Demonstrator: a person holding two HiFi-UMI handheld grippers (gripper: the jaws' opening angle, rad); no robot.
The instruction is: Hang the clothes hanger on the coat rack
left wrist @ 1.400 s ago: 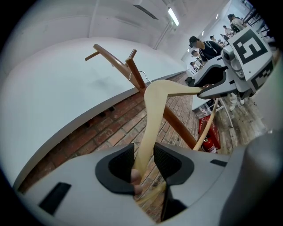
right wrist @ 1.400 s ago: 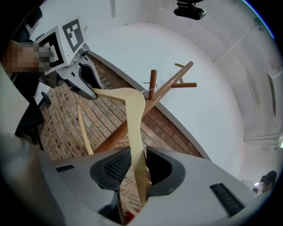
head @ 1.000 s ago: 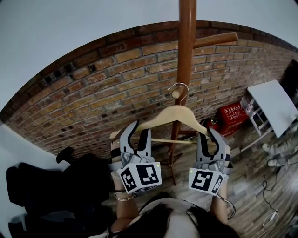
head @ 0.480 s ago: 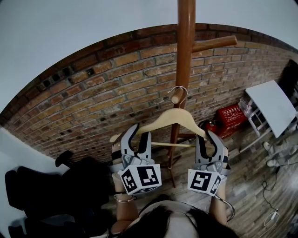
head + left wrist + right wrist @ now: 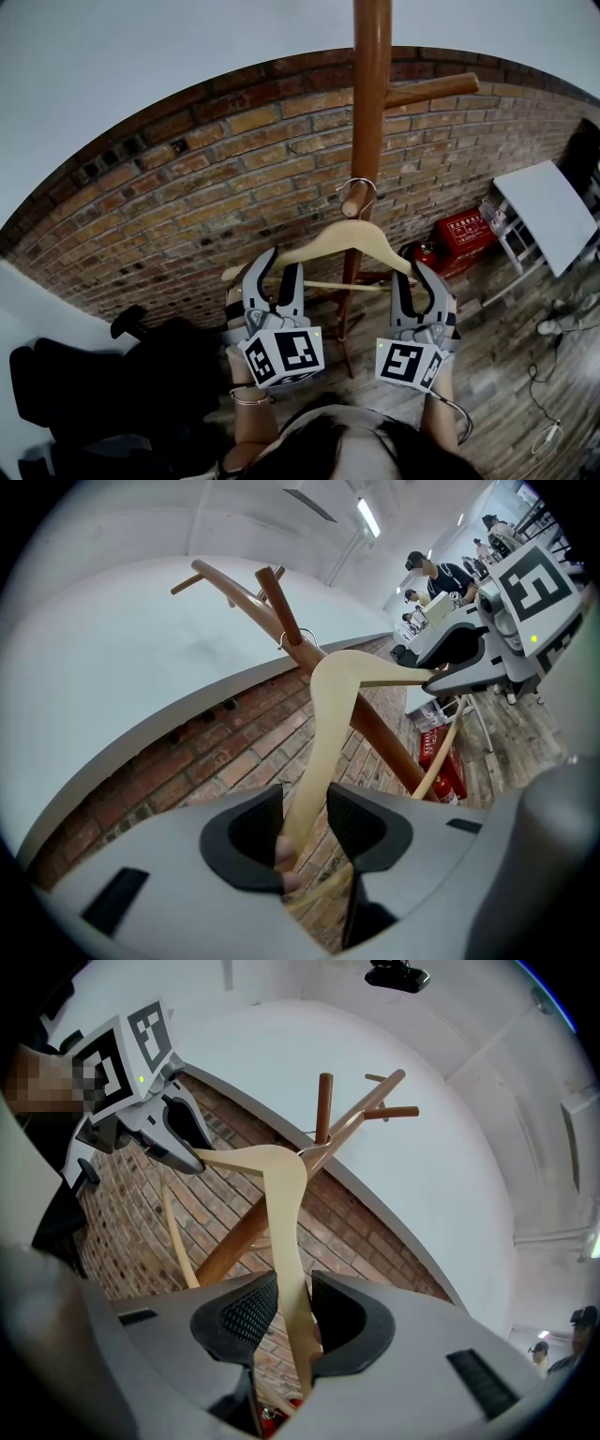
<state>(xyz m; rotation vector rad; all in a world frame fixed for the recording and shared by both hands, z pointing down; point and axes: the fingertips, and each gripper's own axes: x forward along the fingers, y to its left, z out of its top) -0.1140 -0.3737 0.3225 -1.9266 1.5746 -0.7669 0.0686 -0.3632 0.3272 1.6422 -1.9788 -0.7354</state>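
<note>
A pale wooden hanger (image 5: 342, 236) hangs level in front of the brown coat rack pole (image 5: 371, 112). Its metal hook (image 5: 360, 183) loops over the tip of a short peg (image 5: 353, 199). My left gripper (image 5: 281, 262) is at the hanger's left arm (image 5: 328, 714). Its jaws have just been opening: the arm runs between the pads (image 5: 349, 822) with a thin gap on one side. My right gripper (image 5: 412, 272) is shut on the right arm (image 5: 281, 1204), both pads (image 5: 246, 1312) against the wood. Each gripper view shows the other gripper at the hanger's far end.
A brick wall (image 5: 187, 197) runs behind the rack. A red box (image 5: 466, 234) and a white table (image 5: 553, 216) stand to the right. Black bags (image 5: 94, 384) lie at lower left. Cables (image 5: 548, 436) trail on the wooden floor. People (image 5: 441, 574) stand far off.
Hardly anything: the hook stays on the peg and both grippers keep their places at the hanger's ends.
</note>
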